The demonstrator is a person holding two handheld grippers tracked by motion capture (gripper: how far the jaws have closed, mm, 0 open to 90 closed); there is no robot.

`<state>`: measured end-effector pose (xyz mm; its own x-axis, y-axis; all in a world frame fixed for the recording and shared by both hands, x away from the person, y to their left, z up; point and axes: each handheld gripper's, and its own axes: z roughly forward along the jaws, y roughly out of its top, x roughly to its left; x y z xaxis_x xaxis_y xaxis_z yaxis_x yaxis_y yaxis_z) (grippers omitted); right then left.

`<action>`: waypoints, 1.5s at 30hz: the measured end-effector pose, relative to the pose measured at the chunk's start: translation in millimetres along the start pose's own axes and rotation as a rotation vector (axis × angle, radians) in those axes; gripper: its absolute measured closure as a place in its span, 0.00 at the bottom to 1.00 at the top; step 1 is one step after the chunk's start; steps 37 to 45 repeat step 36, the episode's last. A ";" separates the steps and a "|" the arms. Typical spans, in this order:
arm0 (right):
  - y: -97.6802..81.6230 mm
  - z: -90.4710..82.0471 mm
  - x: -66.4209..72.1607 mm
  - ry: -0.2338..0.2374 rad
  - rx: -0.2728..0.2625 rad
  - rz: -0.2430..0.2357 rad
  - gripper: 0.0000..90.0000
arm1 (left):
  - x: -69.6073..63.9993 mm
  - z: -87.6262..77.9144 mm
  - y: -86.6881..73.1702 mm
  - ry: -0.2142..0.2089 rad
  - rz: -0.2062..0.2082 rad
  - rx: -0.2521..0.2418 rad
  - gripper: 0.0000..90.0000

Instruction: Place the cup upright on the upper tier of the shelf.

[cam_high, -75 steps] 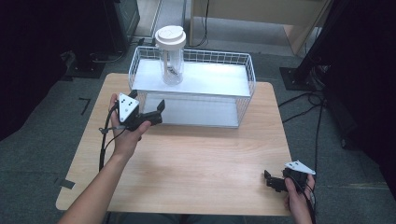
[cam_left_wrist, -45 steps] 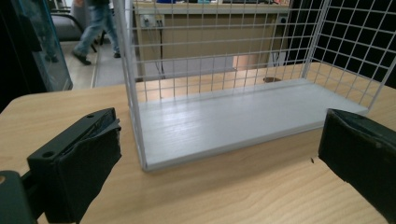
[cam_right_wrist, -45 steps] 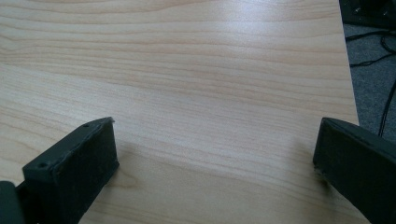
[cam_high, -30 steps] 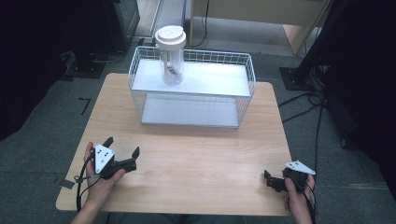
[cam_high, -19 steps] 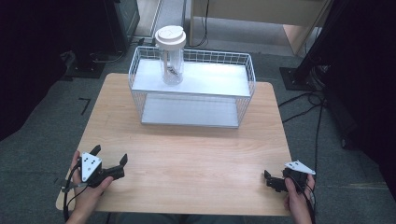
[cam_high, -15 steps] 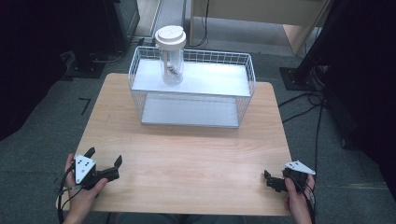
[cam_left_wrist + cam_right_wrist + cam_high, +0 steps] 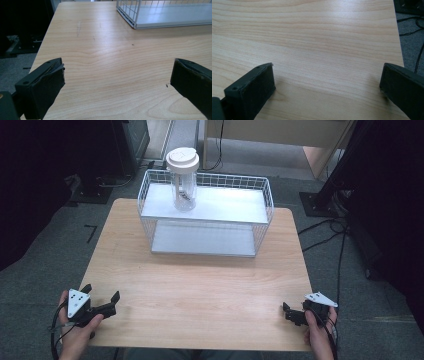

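Two tongs are held at the near edge of the worktop (image 7: 200, 285), one at each near corner. The left tongs (image 7: 102, 297) are gripped in the left hand (image 7: 75, 330) at the near left corner, with a grey three-cornered plate on top; the jaws are spread wide with nothing between them, as is confirmed in the left gripper view (image 7: 117, 82), where only bare wood grain is seen between the two black jaws. The right tongs (image 7: 289, 312) are gripped in the right hand (image 7: 320, 332) at the near right corner. In the right gripper view (image 7: 327, 85) the jaws are likewise seen spread apart, with empty wood between them and the right edge of the worktop beyond. Both tongs are well apart from each other and from everything else on the worktop.

The middle of the worktop is noted as plain light wood. Farther back, a white wire basket (image 7: 265, 200) is placed along the far edge, with a flat pale panel as its floor; its near corner is also seen in the left gripper view (image 7: 130, 15). Inside the basket, toward its far left end, a clear jar (image 7: 183, 190) is stood upright, closed with a white lid (image 7: 182, 160). Some small object is seen inside the jar, but it cannot be identified. Beyond and around the worktop, grey carpet (image 7: 60, 230) and dark cables (image 7: 340, 227) are observed on the floor.
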<state>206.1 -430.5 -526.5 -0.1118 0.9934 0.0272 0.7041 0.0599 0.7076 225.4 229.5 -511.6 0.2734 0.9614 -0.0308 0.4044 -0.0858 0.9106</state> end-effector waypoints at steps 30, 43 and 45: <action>-0.1 0.0 0.0 -0.001 0.000 0.000 0.00 | -5.7 29.9 6.2 -0.048 0.088 0.378 0.06; 0.3 0.3 1.9 -0.017 0.000 0.013 0.00 | -5.6 30.1 6.3 -0.048 0.086 0.379 0.06; 0.3 0.3 1.9 -0.017 0.000 0.013 0.00 | -5.6 30.1 6.3 -0.048 0.086 0.379 0.06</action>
